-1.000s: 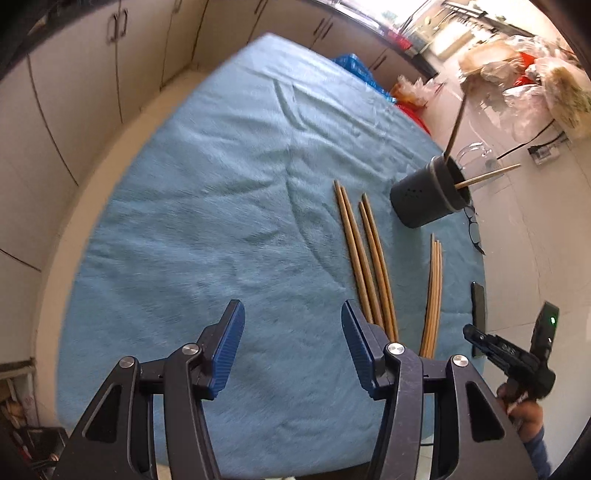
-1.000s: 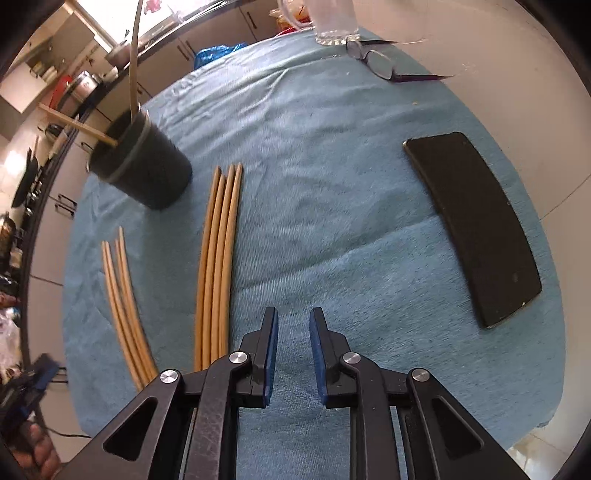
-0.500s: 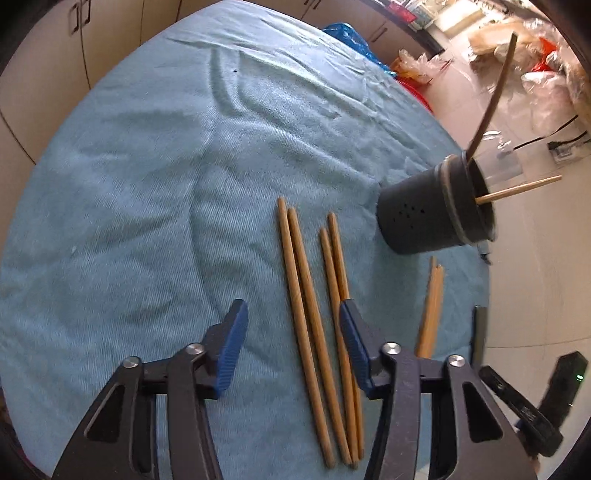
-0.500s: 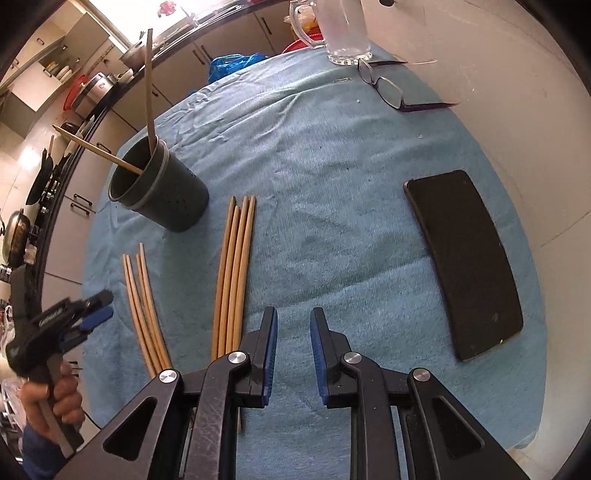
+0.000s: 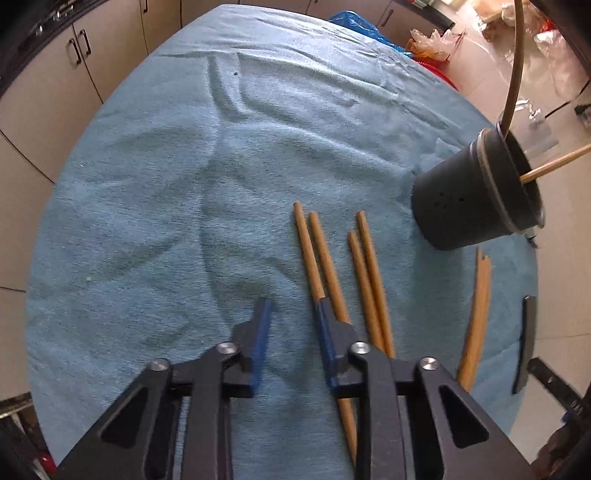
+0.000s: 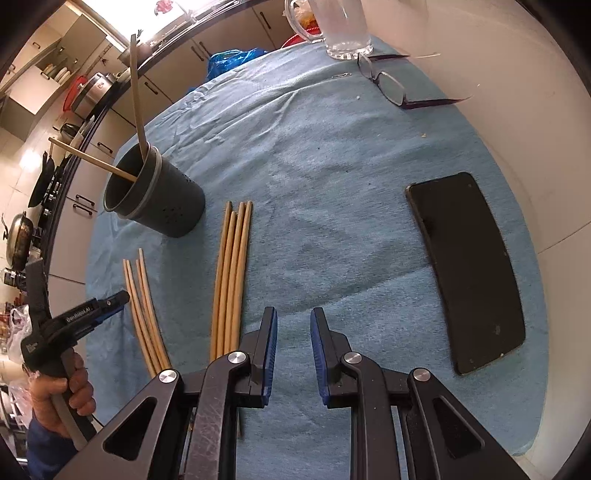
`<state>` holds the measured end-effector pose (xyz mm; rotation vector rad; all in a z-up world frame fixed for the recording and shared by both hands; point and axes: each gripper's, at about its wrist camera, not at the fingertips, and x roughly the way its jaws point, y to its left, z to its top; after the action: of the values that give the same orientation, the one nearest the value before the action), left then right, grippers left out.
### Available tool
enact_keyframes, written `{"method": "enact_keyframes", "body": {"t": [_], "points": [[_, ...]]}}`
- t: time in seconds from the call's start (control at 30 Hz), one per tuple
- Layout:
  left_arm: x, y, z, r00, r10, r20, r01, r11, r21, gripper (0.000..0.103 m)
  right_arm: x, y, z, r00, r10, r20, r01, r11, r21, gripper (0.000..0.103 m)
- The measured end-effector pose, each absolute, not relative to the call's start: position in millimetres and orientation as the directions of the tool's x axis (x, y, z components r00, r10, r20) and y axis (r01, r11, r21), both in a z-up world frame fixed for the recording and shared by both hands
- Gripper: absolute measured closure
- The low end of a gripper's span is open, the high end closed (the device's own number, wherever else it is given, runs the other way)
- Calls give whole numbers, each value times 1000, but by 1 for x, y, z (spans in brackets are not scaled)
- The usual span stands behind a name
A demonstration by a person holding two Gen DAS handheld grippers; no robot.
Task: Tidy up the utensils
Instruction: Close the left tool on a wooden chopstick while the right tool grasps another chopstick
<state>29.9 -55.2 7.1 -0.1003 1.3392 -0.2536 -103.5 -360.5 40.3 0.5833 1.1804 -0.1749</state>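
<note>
Several wooden chopsticks lie on the blue cloth in two groups. My left gripper hovers low over the left-hand group, its jaws closing. Its right finger covers the outermost stick, and only cloth shows in the gap. The same gripper appears in the right wrist view, held by a hand beside those sticks. The second group lies just left of my right gripper, whose jaws stand narrowly apart with nothing between them. A dark grey holder stands behind with one chopstick and a dark handle in it.
A black phone lies flat on the cloth to the right. Spectacles and a glass mug sit at the far edge. Cupboards and a worktop with pans run beyond the table on the left.
The left gripper has swung right and down onto the left group of chopsticks, and its jaws have narrowed a lot. The right gripper has barely shifted and keeps the same narrow gap.
</note>
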Motion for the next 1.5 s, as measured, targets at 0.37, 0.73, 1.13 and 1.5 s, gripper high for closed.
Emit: {"method": "enact_keyframes", "body": {"t": [0.37, 0.73, 1.13, 1.5], "points": [[37, -51, 5, 148, -333, -931, 68, 943, -326, 82, -77, -355, 29, 362, 218, -906, 444, 814, 374, 83], [48, -77, 4, 138, -226, -964, 125, 970, -209, 82, -68, -349, 27, 357, 220, -908, 441, 817, 372, 83], [44, -78, 4, 130, -188, -974, 143, 975, -169, 88, -41, -345, 10, 300, 205, -932, 451, 830, 328, 83], [40, -73, 4, 143, -188, -972, 145, 975, -167, 88, -11, -331, -6, 243, 139, -960, 414, 880, 232, 83]]}}
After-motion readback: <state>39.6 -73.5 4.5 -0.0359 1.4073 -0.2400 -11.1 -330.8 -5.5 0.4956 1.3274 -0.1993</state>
